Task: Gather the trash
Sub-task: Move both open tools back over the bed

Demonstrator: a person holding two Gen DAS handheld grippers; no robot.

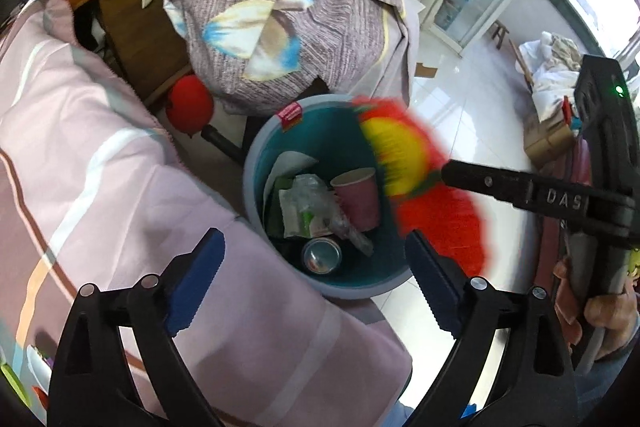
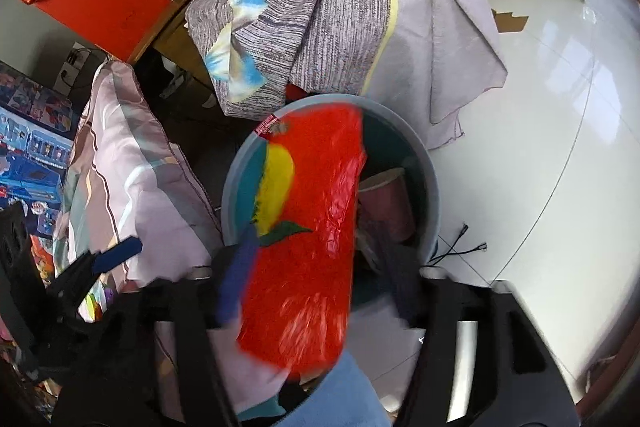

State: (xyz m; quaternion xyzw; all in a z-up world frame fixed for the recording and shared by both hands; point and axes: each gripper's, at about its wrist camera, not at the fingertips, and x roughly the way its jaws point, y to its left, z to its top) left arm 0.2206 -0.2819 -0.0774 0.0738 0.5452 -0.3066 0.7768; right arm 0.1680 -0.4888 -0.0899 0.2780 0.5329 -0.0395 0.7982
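A teal trash bin with a grey rim (image 1: pixel 256 151) stands on the floor against the bed. It holds a pink paper cup (image 1: pixel 358 197), a drink can (image 1: pixel 321 255) and clear plastic wrappers (image 1: pixel 308 207). My left gripper (image 1: pixel 314 237) hangs over the bin, open, with nothing between its blue pads. A red and yellow snack bag (image 2: pixel 316 227), blurred, is over the bin mouth between the parted jaws of my right gripper (image 2: pixel 316 237); the pads do not press on it. In the left wrist view the bag (image 1: pixel 396 151) is at the tip of the right gripper's black finger (image 1: pixel 500 185).
A pink striped quilt (image 1: pixel 100 167) lies left of the bin. Behind it a chair is draped with a grey patterned sheet (image 1: pixel 288 11). A red ball (image 1: pixel 188 103) sits under the wooden desk (image 1: pixel 136 39). Glossy white floor tiles (image 2: pixel 540 107) spread to the right, with a thin cable (image 2: pixel 460 247).
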